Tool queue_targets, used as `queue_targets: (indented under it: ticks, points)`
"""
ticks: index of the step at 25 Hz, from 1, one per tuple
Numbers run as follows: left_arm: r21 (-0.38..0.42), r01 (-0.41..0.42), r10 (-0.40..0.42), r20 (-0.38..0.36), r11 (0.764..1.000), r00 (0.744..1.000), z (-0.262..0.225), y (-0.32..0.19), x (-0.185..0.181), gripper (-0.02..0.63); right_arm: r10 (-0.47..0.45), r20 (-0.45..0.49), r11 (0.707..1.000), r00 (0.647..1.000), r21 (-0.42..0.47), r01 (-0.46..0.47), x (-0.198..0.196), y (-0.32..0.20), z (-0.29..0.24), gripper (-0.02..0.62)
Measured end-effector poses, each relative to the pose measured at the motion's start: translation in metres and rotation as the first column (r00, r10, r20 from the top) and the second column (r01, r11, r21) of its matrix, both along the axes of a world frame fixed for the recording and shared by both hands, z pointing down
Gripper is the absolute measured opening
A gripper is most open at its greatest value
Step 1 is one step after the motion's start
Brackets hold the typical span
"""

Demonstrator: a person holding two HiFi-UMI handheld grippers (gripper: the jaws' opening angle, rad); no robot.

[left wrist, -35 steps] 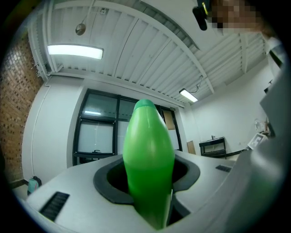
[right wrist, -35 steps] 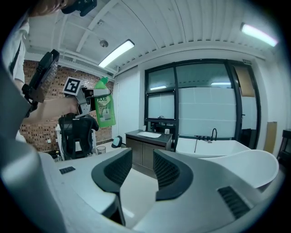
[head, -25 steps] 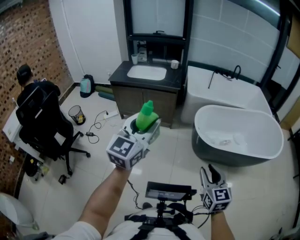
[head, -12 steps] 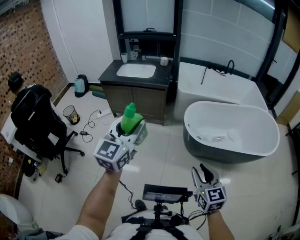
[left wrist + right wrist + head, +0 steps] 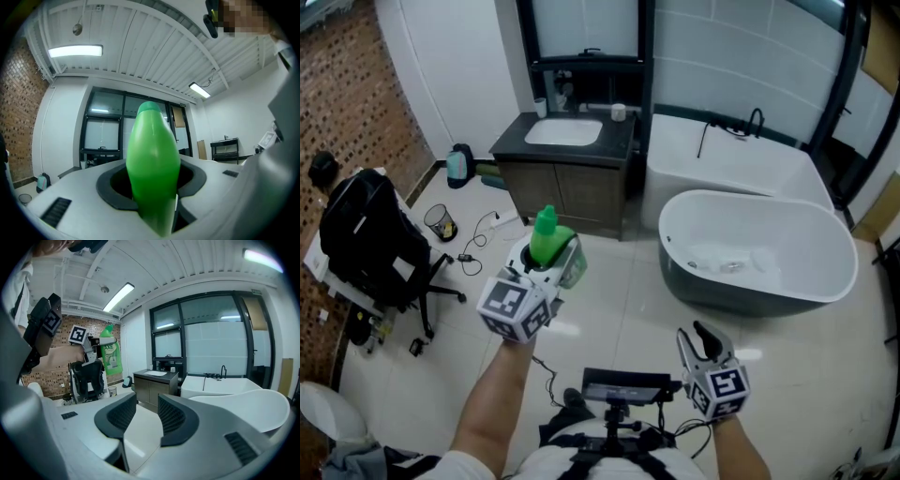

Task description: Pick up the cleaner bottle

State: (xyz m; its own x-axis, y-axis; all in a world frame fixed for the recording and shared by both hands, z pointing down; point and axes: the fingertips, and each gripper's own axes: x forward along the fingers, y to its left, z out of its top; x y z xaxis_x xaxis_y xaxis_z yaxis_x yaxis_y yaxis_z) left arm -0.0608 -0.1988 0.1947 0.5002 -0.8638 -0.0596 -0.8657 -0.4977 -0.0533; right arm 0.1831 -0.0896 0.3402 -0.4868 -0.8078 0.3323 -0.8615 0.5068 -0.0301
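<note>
A green cleaner bottle (image 5: 547,242) stands upright in my left gripper (image 5: 546,262), which is shut on it and held out over the floor. In the left gripper view the bottle (image 5: 153,161) fills the gap between the jaws, cap upward. The right gripper view also catches the bottle (image 5: 110,358) at left, with its label showing. My right gripper (image 5: 701,345) hangs lower at the right, open, and nothing lies between its fingers (image 5: 174,419).
A dark vanity with a white sink (image 5: 565,134) stands ahead. An oval bathtub (image 5: 759,248) sits at right, a second white tub (image 5: 727,169) behind it. A black office chair (image 5: 370,239), a wire bin (image 5: 442,223) and cables (image 5: 483,239) are at left.
Both grippers have drifted left and slightly down in the head view, the bottle still held. The vanity and tub have shifted left and up as the view moved.
</note>
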Motion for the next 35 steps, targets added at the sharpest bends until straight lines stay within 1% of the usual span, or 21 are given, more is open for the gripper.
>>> queue_targets:
  ticks: [4, 9, 12, 19, 28, 35]
  points:
    - [0.006, -0.001, 0.001, 0.0, 1.0, 1.0, -0.007, 0.007, 0.002, 0.173, 0.003, -0.003, 1.0, 1.0, 0.003, -0.002, 0.004, 0.003, -0.001, 0.153]
    - [0.002, 0.005, -0.005, 0.007, 1.0, 1.0, -0.002, 0.012, -0.007, 0.173, -0.009, -0.003, 1.0, 1.0, 0.011, 0.009, -0.002, 0.009, -0.001, 0.153]
    - [0.0, -0.006, 0.006, 0.017, 1.0, 1.0, -0.004, 0.012, -0.011, 0.173, 0.022, 0.004, 1.0, 1.0, 0.018, -0.023, -0.005, 0.007, -0.005, 0.153]
    - [-0.02, -0.039, 0.039, 0.022, 0.999, 0.999, -0.001, 0.011, -0.035, 0.173, 0.047, 0.015, 0.999, 0.999, 0.018, -0.048, -0.036, 0.013, -0.008, 0.153]
    - [-0.018, -0.079, 0.079, 0.031, 0.997, 0.996, -0.001, 0.02, -0.05, 0.173, 0.091, -0.001, 0.995, 0.996, 0.028, -0.091, -0.048, 0.026, -0.013, 0.153]
    - [-0.032, -0.09, 0.091, 0.024, 0.995, 0.996, 0.006, 0.029, -0.062, 0.175, 0.098, -0.008, 0.995, 0.995, 0.024, -0.097, -0.059, 0.032, -0.015, 0.153]
